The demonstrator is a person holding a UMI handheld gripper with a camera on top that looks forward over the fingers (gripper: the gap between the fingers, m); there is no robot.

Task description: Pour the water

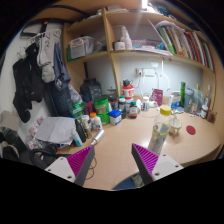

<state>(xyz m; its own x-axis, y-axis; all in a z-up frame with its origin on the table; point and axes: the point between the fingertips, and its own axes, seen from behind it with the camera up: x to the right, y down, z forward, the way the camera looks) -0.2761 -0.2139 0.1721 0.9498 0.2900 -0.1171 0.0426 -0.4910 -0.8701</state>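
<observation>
Gripper view is showing the claw (113, 163) hanging open over the wooden worktop (120, 150), its magenta pads (79, 160) gripping nothing. Well beyond the fingers, bottles and jars (105, 106) are crowding the worktop's far side below a bookshelf (150, 55), and which one holds water is unclear.

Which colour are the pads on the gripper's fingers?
The pads are magenta, seen in the gripper view.

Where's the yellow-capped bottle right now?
In the gripper view, the yellow-capped bottle stands on the table, beyond the open right finger, right of the cluttered jars.
</observation>
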